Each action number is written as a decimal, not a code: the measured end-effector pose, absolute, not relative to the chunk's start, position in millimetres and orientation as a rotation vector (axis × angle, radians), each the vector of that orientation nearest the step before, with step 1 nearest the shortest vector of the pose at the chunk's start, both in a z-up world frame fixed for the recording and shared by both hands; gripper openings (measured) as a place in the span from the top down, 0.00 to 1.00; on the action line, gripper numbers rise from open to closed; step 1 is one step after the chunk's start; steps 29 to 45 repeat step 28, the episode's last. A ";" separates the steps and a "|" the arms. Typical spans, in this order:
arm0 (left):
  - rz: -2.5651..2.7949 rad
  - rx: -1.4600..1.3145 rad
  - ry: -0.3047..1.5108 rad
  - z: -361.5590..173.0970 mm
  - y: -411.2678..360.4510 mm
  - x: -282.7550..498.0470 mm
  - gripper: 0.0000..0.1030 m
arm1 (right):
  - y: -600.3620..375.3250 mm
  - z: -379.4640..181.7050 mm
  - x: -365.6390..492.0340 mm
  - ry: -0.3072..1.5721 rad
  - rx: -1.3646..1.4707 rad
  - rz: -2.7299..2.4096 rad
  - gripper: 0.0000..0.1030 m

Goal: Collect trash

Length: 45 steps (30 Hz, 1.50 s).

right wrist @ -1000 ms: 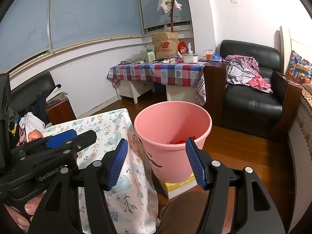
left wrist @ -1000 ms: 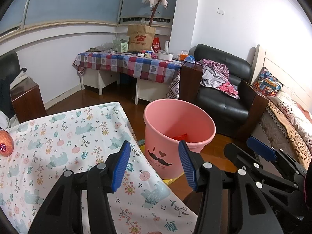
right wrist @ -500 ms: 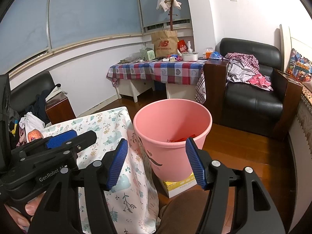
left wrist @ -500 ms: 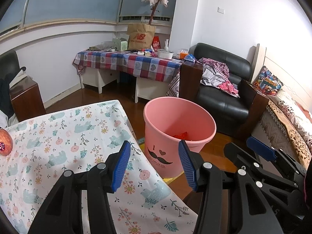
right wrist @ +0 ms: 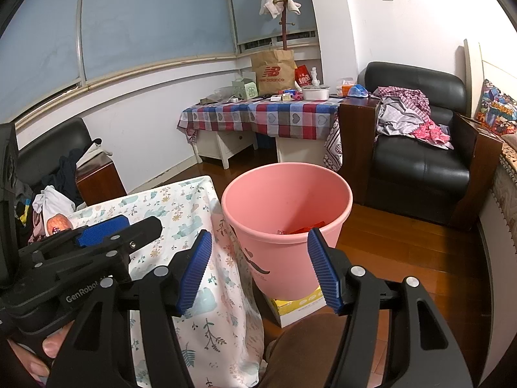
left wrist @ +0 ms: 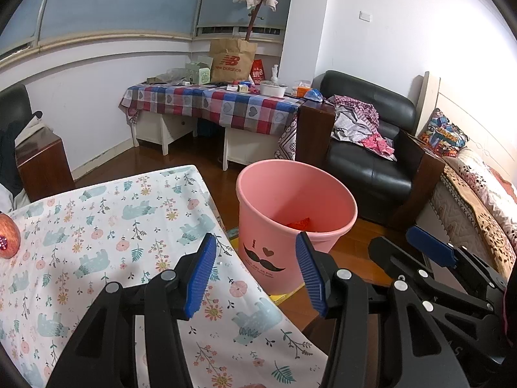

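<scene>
Nothing shifted since a second ago: left tongs (left wrist: 255, 274) and right tongs (right wrist: 258, 270) spread, empty (red scraps (left wrist: 299, 224) already in pink bin (left wrist: 323, 242)), collection likely finished.

apple (left wrist: 8, 241): cut by left edge; bucket (left wrist: 290, 190): red trash (left wrist: 299, 224) mostly hidden behind rim
</scene>
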<state>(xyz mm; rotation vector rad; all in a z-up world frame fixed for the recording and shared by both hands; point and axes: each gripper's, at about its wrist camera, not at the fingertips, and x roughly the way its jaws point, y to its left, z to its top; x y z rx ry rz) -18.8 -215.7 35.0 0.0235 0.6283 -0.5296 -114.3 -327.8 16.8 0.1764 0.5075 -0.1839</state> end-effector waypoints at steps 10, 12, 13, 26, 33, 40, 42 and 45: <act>-0.529 0.025 0.636 29.8 -217.9 -20.8 0.51 | -326.5 16.3 -114.5 0.510 0.177 -0.184 0.40; -0.530 0.026 0.636 28.1 -218.5 -21.9 0.51 | -327.1 14.2 -114.5 0.511 0.178 -0.184 0.40; -0.531 0.025 0.637 28.3 -218.5 -21.6 0.51 | -325.2 12.5 -115.3 0.513 0.178 -0.184 0.40; -0.519 0.024 0.649 19.1 -215.4 -19.2 0.50 | -318.1 4.6 -115.3 0.523 0.174 -0.178 0.40; -0.516 0.019 0.653 18.4 -211.9 -16.9 0.50 | -314.9 3.2 -115.4 0.526 0.172 -0.175 0.40; -0.516 0.019 0.653 18.4 -211.9 -16.9 0.50 | -314.9 3.2 -115.4 0.526 0.172 -0.175 0.40; -0.516 0.019 0.653 18.4 -211.9 -16.9 0.50 | -314.9 3.2 -115.4 0.526 0.172 -0.175 0.40; -0.516 0.019 0.653 18.4 -211.9 -16.9 0.50 | -314.9 3.2 -115.4 0.526 0.172 -0.175 0.40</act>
